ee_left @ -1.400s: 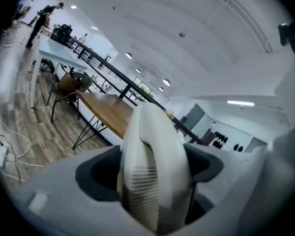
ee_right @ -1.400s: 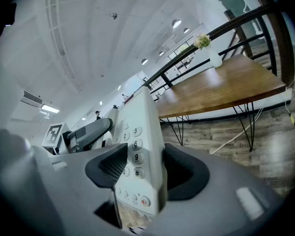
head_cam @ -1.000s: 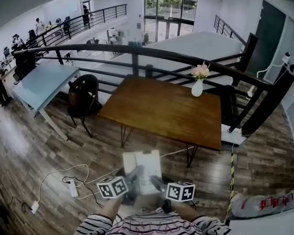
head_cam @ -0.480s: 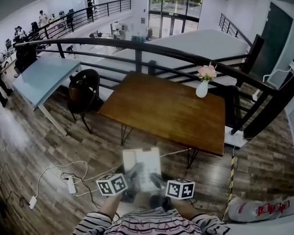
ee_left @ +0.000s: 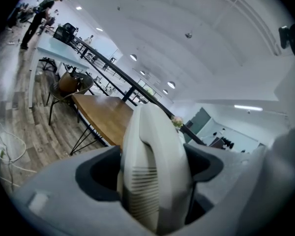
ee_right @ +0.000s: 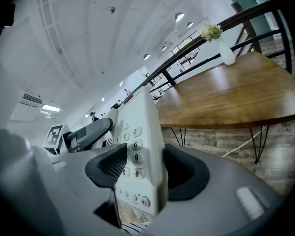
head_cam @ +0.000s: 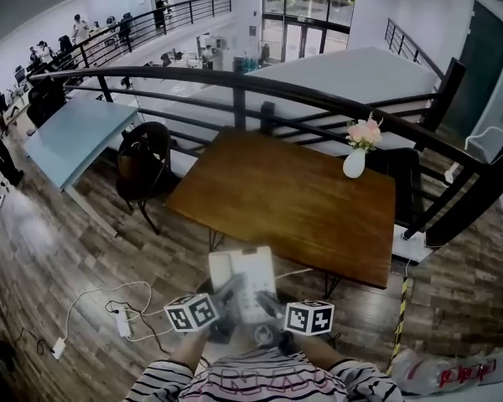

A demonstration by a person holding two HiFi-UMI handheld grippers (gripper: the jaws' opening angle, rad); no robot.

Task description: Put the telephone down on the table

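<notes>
Head view: the telephone [head_cam: 244, 281] sits low at 6 o'clock, carried between the left claw [head_cam: 229, 295] and the right claw [head_cam: 265, 306], above wooden floor and not yet over the table [head_cam: 277, 195]. Compared with a second ago the table looks nearer and fuller in frame, and the vase [head_cam: 355, 162] at its 2 o'clock corner has drifted toward 3 o'clock, while the grip on the telephone looks the same. I take that as the approach still under way, with the set-down not begun. The table's near edge lies just toward 12 o'clock from the telephone. The top is bare apart from the vase, so there is wide room to land. A chair [head_cam: 142, 164] stands off the table's 9 o'clock end, cables [head_cam: 121, 304] trail on the floor at 8 o'clock, and a railing [head_cam: 235, 84] runs behind at 12 o'clock.

Left gripper view: the jaws are clenched on the telephone's rounded handset side, which fills the gap between the pads. The table lies ahead toward 10 o'clock.

Right gripper view: the jaws are clamped on the keypad edge, number keys showing between them. The table's rim runs toward 2 o'clock, higher than the claw, so the telephone probably needs lifting clear of that edge.
</notes>
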